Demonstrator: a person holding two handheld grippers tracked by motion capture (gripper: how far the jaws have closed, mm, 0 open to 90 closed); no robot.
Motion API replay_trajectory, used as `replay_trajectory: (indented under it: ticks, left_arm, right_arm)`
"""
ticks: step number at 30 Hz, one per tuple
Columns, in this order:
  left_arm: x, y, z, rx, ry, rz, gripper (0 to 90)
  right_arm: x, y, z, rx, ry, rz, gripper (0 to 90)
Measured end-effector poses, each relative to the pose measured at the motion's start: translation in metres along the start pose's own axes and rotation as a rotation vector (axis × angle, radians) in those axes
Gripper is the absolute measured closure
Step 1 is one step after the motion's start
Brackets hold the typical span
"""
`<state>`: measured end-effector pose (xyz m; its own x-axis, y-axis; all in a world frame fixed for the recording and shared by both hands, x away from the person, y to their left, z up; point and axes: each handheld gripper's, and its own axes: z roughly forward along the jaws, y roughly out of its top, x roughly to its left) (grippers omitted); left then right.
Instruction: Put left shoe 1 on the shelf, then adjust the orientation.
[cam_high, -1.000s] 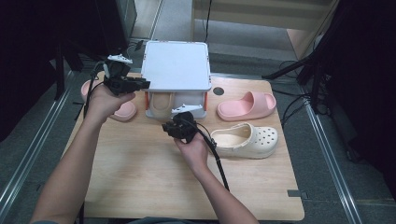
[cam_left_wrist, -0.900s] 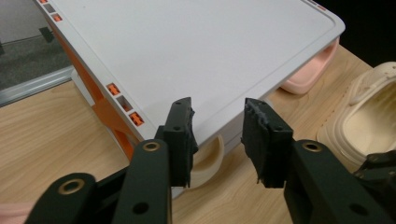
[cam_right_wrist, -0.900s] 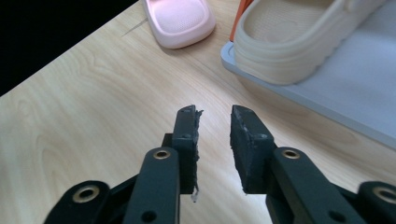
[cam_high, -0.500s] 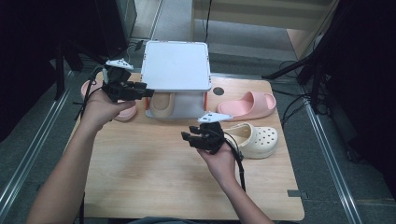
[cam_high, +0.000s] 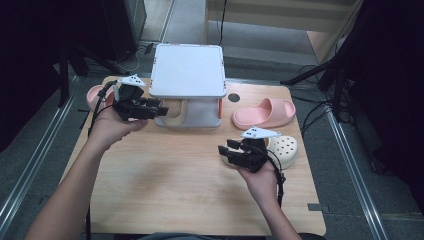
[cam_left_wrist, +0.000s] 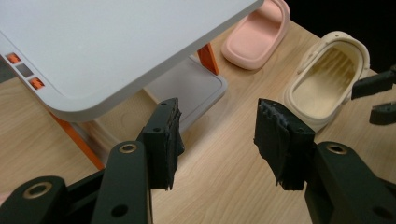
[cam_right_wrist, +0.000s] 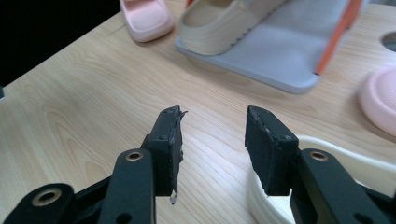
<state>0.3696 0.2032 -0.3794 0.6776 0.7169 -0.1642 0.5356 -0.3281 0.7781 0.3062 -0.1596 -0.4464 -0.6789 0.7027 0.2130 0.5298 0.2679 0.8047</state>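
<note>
Cream clog (cam_high: 283, 150): lies on the table (cam_high: 175, 190), right of centre, just beside the right gripper (cam_high: 231, 149); its mate (cam_right_wrist: 219, 21) sits on the lower shelf of the grey shoe rack (cam_high: 187, 70). Likely light, springy foam, slightly slick; best taken by the heel rim or side wall.
Right gripper: jaws open, just been opening, nothing between.
Left gripper (cam_high: 159, 107): jaws open, just been opening, empty, near the rack.

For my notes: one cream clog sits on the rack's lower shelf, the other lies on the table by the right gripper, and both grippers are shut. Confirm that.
Not quite. The cream clog on the rack's lower shelf and the other clog by the right gripper are as stated, but both grippers are open: each gripper view shows its jaws apart, the left gripper too, nothing between them.
</note>
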Motion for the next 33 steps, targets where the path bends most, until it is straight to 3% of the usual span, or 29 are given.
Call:
replay_trajectory:
  ticks: [9,15,28,33]
  left_arm:
    - [-0.003,-0.012,0.003,0.001,-0.011,-0.005,50.0]
    - [-0.006,-0.021,0.009,0.035,-0.013,-0.007,50.0]
    - [-0.010,-0.030,0.021,0.069,-0.030,0.004,49.9]
    - [-0.009,-0.029,0.024,0.075,-0.036,0.003,49.8]
  right_arm:
    - [-0.024,-0.004,-0.019,-0.027,-0.058,0.050,55.9]
    - [-0.041,-0.003,-0.026,-0.033,-0.097,0.077,53.7]
    - [-0.081,-0.006,-0.040,-0.051,-0.222,0.153,50.1]
    - [-0.089,-0.007,-0.042,-0.062,-0.277,0.165,49.2]
